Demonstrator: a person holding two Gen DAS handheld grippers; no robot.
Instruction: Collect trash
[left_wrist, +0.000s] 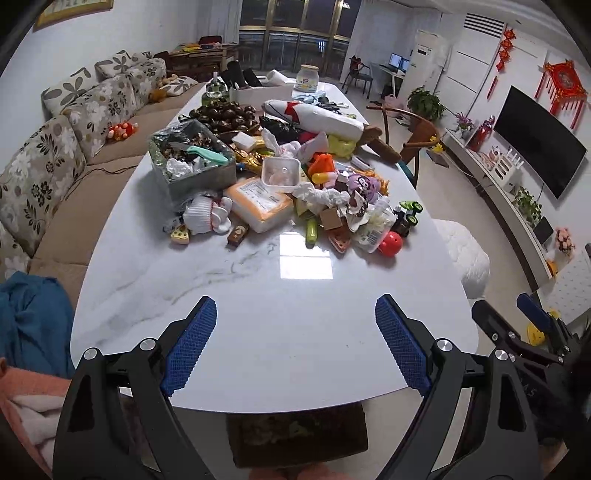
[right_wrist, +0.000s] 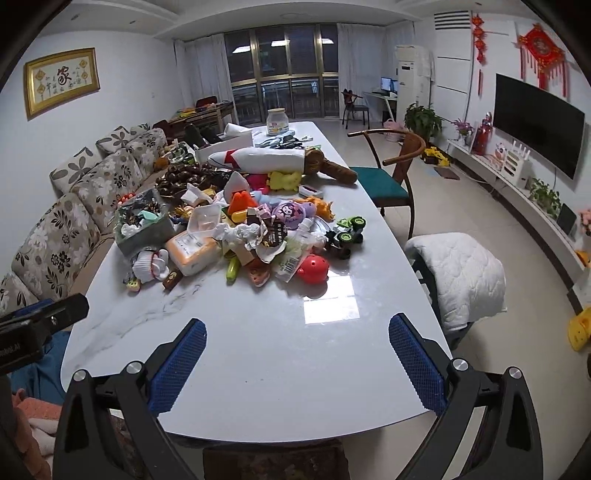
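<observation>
Two hand-held grippers are in view. The left hand-held gripper has its two black fingers spread wide, each faced with a blue, waffle-textured pad, and nothing lies between them. The right hand-held gripper stands the same way, its jaws apart and empty. Both hover over the bare near end of the surface, a glossy white slab with grey marble veining and rounded corners.

The trash sits in one heap at the middle of the surface, well apart from both grippers. In it are one grey rectangular bin lined with crinkled plastic and holding a mint-green knife, several crumpled white tissues, one clear square plastic tub, and one flat orange-and-white soft pack. Mixed in are toys: one smooth red ball, one green-wheeled toy car, and one long white plush. Further back stand one heap of glossy brown chestnuts and one white jar.

A floral fabric sofa runs along the left side, and one wooden chair with a teal seat stands to the right.
</observation>
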